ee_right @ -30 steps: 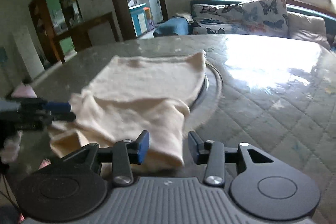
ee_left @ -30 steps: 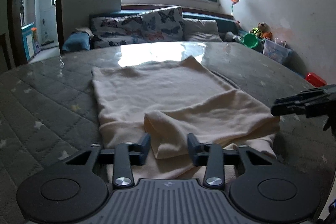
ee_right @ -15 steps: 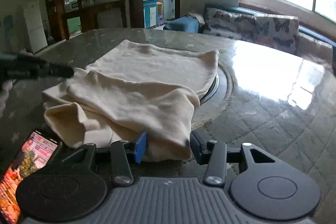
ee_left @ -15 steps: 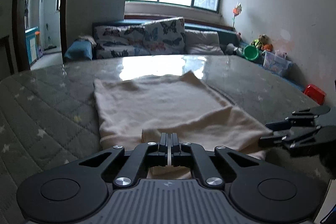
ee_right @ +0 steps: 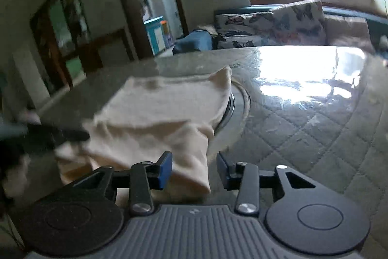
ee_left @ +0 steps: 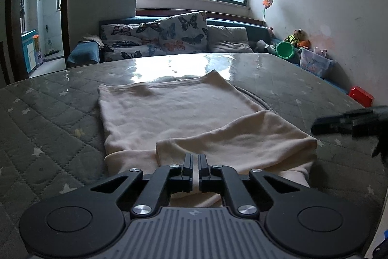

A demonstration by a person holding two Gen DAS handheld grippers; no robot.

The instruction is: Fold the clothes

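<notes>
as it lies flat, cream garment [ee_left: 174, 111] long axis toward sofa [ee_left: 169, 40]

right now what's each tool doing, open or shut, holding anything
Left tool: shut on the cream garment.
Right tool: open but closing, garment corner between its fingers, not pinched yet.

No legible text, label, brand or number in either of my wrist views. The only mark is a small embossed emblem on the ribbed grey housing [ee_left: 194, 220] of each of my tongs; it has no letters I can read.
</notes>
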